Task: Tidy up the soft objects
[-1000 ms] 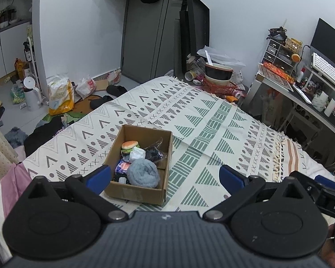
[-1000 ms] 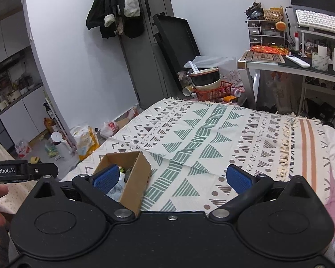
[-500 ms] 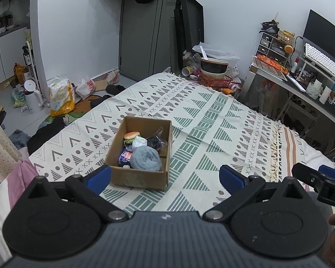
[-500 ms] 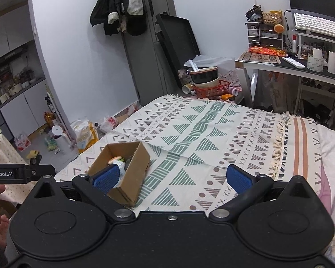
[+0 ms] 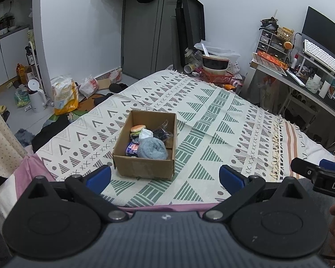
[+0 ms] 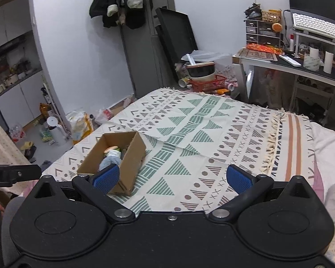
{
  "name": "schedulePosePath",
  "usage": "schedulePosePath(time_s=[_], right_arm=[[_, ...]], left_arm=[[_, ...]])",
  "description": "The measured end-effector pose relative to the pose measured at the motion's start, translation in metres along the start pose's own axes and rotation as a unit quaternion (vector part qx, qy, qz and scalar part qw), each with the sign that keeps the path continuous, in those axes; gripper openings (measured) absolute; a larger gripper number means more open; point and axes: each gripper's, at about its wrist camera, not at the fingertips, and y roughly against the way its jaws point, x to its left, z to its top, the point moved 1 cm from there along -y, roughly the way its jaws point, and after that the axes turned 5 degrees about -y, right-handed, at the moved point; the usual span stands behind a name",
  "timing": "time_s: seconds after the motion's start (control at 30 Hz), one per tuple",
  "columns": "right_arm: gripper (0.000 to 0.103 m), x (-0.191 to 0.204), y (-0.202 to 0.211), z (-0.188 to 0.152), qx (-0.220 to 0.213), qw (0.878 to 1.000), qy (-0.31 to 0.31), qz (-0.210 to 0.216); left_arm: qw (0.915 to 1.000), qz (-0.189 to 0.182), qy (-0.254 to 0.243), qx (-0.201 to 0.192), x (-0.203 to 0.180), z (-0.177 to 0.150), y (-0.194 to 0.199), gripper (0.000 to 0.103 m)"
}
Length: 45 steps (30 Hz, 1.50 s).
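On the patterned bedspread (image 5: 212,120), cardboard box (image 5: 143,167) holds soft items.

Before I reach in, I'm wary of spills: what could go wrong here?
The grey fluffy ball bulges near the cardboard box rim, so a pull might drag the purple wrapper out. The light box could slide on the patterned blanket. Both claws, left and right, are open.

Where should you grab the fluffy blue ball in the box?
Grab the blue ball across its rounded top, coming straight down from above. It sits highest at the near end of the box, whose walls block the sides.
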Motion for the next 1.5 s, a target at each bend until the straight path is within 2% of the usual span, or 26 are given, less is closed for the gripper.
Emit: schedulePosePath(time_s=[1.5], right_arm=[[0.103, 0.0059, 0.0012, -0.0015, 0.013, 1.000, 0.004, 0.004]], left_arm=[[1.0000, 0.002, -0.001, 0.007, 0.0055, -0.0045, 0.0062, 0.102]])
